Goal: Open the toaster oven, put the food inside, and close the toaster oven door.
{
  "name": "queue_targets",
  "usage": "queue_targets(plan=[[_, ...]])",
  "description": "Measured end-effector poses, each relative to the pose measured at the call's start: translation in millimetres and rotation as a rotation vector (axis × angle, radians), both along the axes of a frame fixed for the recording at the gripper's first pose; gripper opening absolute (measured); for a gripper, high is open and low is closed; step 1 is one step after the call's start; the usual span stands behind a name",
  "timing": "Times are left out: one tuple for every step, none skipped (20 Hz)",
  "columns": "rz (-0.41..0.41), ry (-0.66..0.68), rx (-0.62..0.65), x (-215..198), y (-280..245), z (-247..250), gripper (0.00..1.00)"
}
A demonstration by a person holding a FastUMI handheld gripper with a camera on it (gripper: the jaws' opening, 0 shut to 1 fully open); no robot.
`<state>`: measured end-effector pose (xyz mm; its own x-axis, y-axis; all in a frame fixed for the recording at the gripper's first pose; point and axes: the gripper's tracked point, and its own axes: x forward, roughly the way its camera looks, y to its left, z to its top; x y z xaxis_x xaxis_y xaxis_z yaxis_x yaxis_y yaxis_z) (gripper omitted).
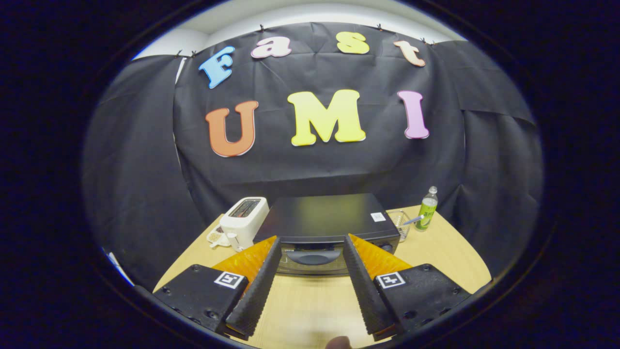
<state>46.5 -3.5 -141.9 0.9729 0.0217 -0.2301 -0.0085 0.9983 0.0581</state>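
Black boxy toaster oven [322, 220] sits mid pale wood table [450, 254], door shut, just ahead of gripper [310, 249]. Gripper fingers wide apart, holding nothing. White pop-up toaster [243, 220] touching oven's left side. Clear plastic tub [400, 224] and green-label bottle [427, 209] right of oven. Black cloth wall behind.

black toaster oven [325, 217], white toaster [244, 219] (glossy)

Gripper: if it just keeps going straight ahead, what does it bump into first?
Probably the oven, at its door handle, which sits just ahead between the open fingers. Depth is hard to judge here.
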Motion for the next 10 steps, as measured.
queue_targets(plan=[[-0.012,-0.026,-0.005,-8,-2,11,0.85],[-0.026,-0.047,-0.009,-18,-2,22,0.85],[-0.031,-0.061,-0.012,-28,2,30,0.86],[-0.04,-0.082,-0.012,-39,5,37,0.93],[-0.053,-0.086,-0.016,-47,8,40,1.0],[-0.066,-0.087,-0.021,-57,11,39,1.0],[-0.082,-0.096,-0.023,-66,14,40,1.0],[-0.097,-0.091,-0.027,-75,18,40,1.0],[-0.103,-0.093,-0.029,-86,24,40,1.0],[-0.103,-0.114,-0.03,-95,33,47,1.0]])
